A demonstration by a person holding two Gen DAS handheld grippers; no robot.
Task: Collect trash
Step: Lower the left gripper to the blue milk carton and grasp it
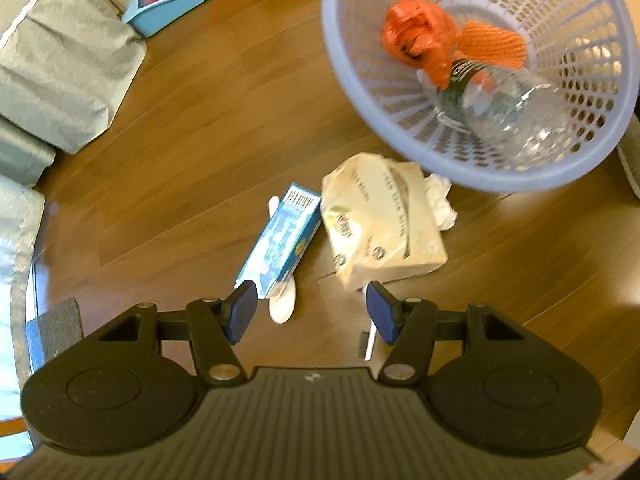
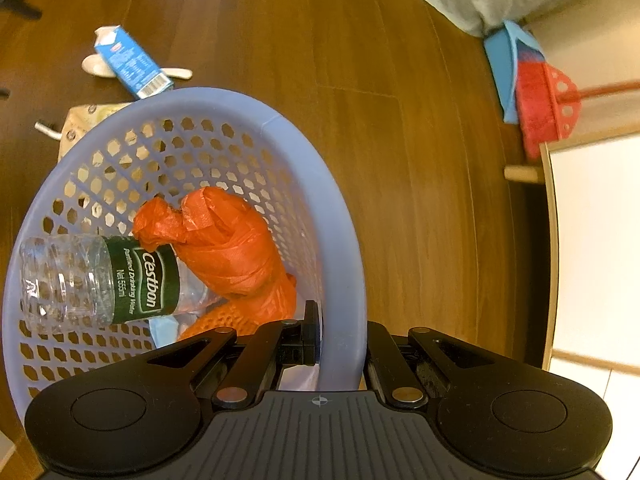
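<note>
The left tool (image 1: 311, 312) hangs wide open and empty above the wooden floor (image 1: 192, 128). Just ahead of its left pad lies the blue carton (image 1: 282, 238), long axis running away and slightly right, atop a white spoon (image 1: 283, 307); the crumpled paper bag (image 1: 380, 224) sits beside it. The right tool (image 2: 340, 340) is clamped on the rim of the lavender basket (image 2: 304, 148), already holding a bottle (image 2: 96, 284) and orange bag (image 2: 224, 240). The left looks nearer the carton.

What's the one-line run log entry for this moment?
left gripper: open, above carton | right gripper: shut on basket rim | in basket: bottle, orange bag | on floor: carton, tissue pack, spoon
</note>
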